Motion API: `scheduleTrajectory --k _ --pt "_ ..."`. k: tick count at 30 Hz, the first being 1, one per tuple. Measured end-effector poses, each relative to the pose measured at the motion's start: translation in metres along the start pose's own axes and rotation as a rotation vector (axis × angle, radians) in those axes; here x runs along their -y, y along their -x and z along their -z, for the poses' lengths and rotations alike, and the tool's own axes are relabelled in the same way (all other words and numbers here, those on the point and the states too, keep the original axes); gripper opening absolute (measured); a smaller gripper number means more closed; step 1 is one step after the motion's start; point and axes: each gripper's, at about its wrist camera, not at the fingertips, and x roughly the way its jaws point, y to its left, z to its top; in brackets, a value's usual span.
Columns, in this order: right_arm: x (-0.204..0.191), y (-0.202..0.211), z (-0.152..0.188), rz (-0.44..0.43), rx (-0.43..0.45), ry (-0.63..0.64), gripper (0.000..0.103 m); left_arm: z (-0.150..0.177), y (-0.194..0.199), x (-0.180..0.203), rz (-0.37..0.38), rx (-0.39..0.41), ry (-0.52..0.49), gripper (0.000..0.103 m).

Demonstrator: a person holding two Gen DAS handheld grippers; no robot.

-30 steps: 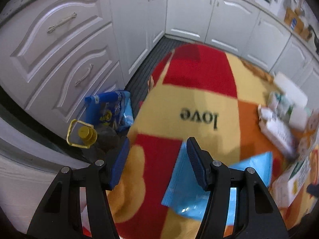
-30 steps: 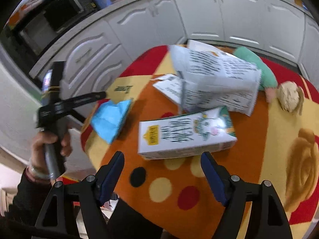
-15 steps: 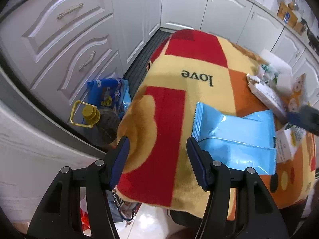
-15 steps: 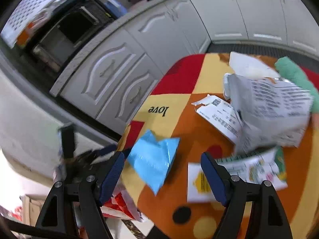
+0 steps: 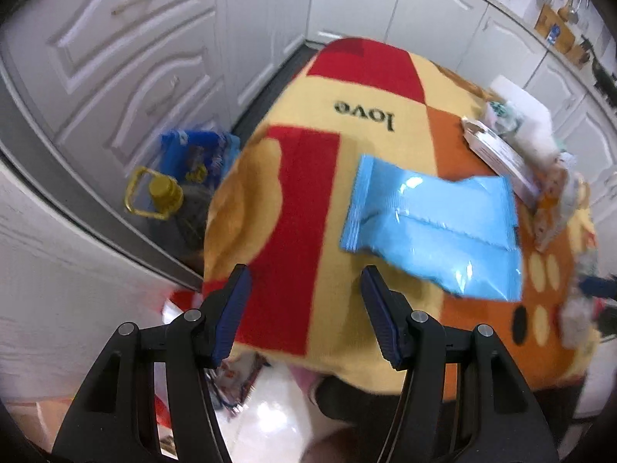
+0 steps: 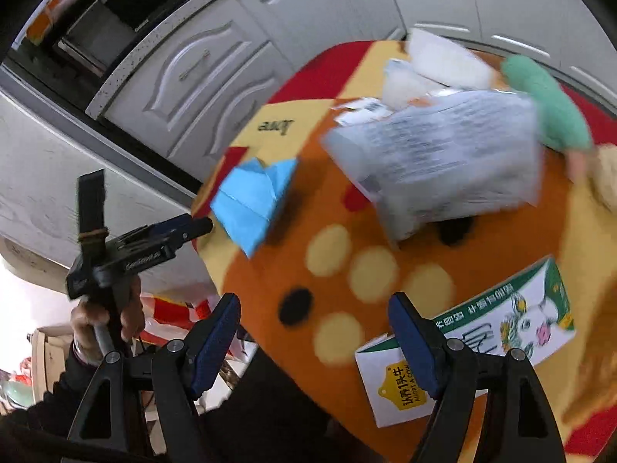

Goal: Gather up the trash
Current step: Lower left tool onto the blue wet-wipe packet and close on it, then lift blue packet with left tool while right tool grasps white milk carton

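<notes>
Two hand-held grippers hang over a cluttered kitchen worktop, fingers released and empty.

The left gripper (image 5: 304, 281) stands with its fingers apart above the near edge of the patterned cloth (image 5: 293, 208), nothing between them; the light blue wrapper (image 5: 432, 227) lies flat on the cloth just beyond its right finger, untouched. The right gripper (image 6: 314, 308) is likewise spread wide with nothing in its grip, the milk carton (image 6: 474, 343) lying on its side partly behind its right finger. Farther back on the worktop sit a crumpled printed plastic bag (image 6: 443, 166) and a green soft toy (image 6: 547, 104). From the right wrist view, a hand (image 6: 104, 320) holds the left gripper's handle at the worktop's edge, beside the blue wrapper. White cabinets (image 5: 127, 50) line the room.
</notes>
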Motion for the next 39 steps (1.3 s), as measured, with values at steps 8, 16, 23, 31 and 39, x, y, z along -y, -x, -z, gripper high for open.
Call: scheduleTrajectory --k 8,16,23,31,39 --pt "0.016 0.064 0.038 0.174 0.178 -0.049 0.085 -0.043 -0.019 0.017 0.075 0.047 0.014 0.058" --pt "0.065 0.076 0.061 0.114 0.152 -0.203 0.086 -0.048 0.002 0.010 0.253 0.035 0.143 0.058" --pt "0.089 0.051 0.054 0.031 0.200 -0.432 0.086 -0.046 0.000 0.025 0.277 0.040 0.226 0.072" --pt "0.044 0.023 0.012 0.265 0.199 -0.195 0.086 -0.055 -0.026 0.068 0.181 0.043 0.228 0.076" --pt "0.040 0.031 0.023 0.323 0.153 -0.119 0.086 -0.058 -0.027 0.076 0.162 0.042 0.232 0.077"
